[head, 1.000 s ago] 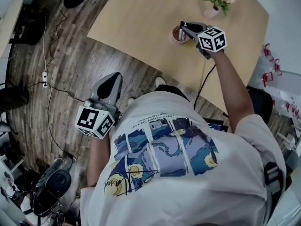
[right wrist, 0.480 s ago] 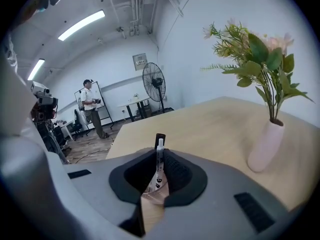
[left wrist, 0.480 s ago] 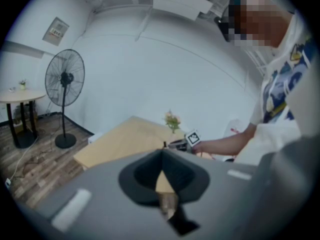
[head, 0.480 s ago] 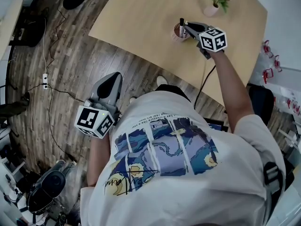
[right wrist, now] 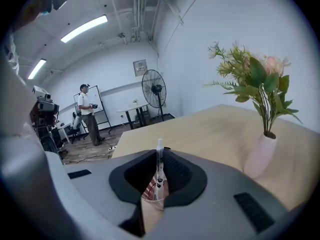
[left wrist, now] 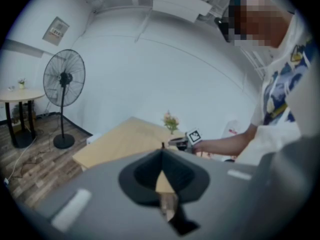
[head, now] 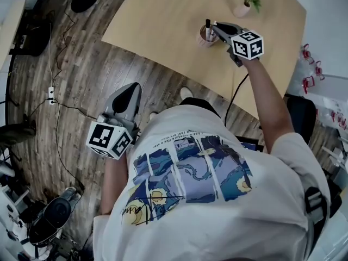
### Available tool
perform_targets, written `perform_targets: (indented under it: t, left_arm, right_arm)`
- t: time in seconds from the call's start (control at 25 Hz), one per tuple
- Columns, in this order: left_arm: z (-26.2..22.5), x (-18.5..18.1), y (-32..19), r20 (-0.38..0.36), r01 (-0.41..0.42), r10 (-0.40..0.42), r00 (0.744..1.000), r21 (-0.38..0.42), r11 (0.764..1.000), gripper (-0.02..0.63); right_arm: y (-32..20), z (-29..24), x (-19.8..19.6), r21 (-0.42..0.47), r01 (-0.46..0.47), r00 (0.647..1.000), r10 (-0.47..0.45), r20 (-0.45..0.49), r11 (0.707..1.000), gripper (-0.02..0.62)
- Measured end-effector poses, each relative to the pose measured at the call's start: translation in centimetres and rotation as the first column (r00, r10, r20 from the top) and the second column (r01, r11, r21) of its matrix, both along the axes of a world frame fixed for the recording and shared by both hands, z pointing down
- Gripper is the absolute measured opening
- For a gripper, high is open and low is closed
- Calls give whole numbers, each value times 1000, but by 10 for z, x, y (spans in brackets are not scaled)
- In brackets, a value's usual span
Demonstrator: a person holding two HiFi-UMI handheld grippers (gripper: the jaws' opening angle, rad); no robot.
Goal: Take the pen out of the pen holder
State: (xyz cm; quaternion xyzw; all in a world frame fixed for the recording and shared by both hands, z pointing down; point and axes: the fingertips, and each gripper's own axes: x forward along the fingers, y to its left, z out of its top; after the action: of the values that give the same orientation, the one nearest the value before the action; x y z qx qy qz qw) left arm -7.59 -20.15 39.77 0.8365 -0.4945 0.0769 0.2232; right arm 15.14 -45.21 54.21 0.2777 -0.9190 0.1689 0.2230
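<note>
A dark pen with a white cap (head: 207,28) stands upright, its lower end still inside the small reddish pen holder (head: 205,39) on the light wooden table (head: 157,20). My right gripper (head: 213,28) is shut on the pen from the right side. In the right gripper view the pen (right wrist: 159,166) rises between the closed jaws of my right gripper (right wrist: 159,159), above the striped holder (right wrist: 149,190). My left gripper (head: 131,88) hangs beside the person's left side over the wooden floor, shut and holding nothing. In its own view the left gripper (left wrist: 162,155) points toward the table.
A pink vase of flowers (head: 243,6) stands just behind the holder, close on the right in the right gripper view (right wrist: 261,154). Cables and a power strip (head: 50,92) lie on the floor. A standing fan (left wrist: 64,79) and another person (right wrist: 89,115) are far off.
The right gripper has closed on the pen and risen slightly, so the pen now sticks up out of the holder. The left gripper has not moved.
</note>
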Motion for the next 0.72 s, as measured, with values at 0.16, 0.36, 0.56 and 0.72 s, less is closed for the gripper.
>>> perform_targets:
  t: [0.16,0.36,0.56,0.72]
  left_arm:
    - [0,-1,7,-6,-8,8,1000,4,1000,8]
    - [-1,-5,19,-16,-27,27,999,11,1000,8]
    - [-1,-13,33,-25,-51,51,998,20,999,9]
    - [3,-18,44,-35,-73,74,997,21,997,8]
  right_arm:
    - [5,-18,0,33,-16,1000,16,13,999,37]
    - [14,-43,-1,81,-40,999,38,23,996,37]
    - [32,-77,-8,134,-58,997,52,52,989,37]
    - [51,-98,-18,163,-62,997,52,63,985,37]
